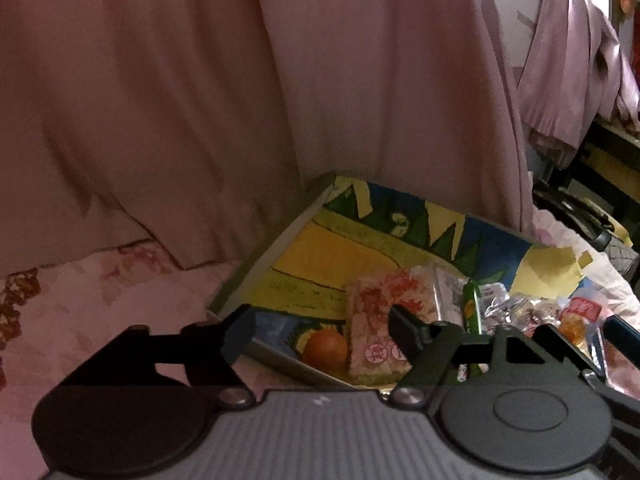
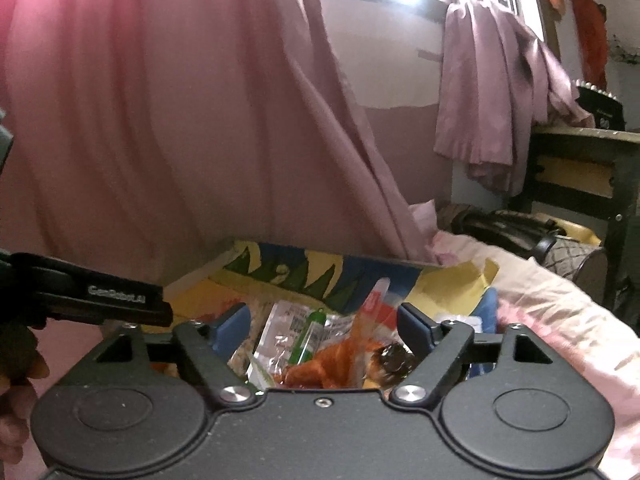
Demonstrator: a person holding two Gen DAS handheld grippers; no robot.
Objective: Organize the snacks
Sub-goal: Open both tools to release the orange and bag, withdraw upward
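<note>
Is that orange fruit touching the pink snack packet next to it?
Touching. In the left wrist view the orange fruit sits pressed against the left edge of the pink snack packet, with no gap visible between them.

Left gripper (image 1: pixel 318 330): grey ribbed housing with small white logo at top centre, two black round hubs, black angular linkage arms, silver pivot screws, blue pads on black fingers (image 1: pixel 239 334).

Right gripper (image 2: pixel 324 326): black matte housing, slightly dusty, two round hubs with raised inner discs, two large silver pivot screws, small screw at top centre, smaller screws on linkage tops, triangular cut-outs in outer links, blue pads on fingers (image 2: pixel 416 326).

Left gripper's finger, seen from right wrist view, carries white lettering, blurred.
</note>
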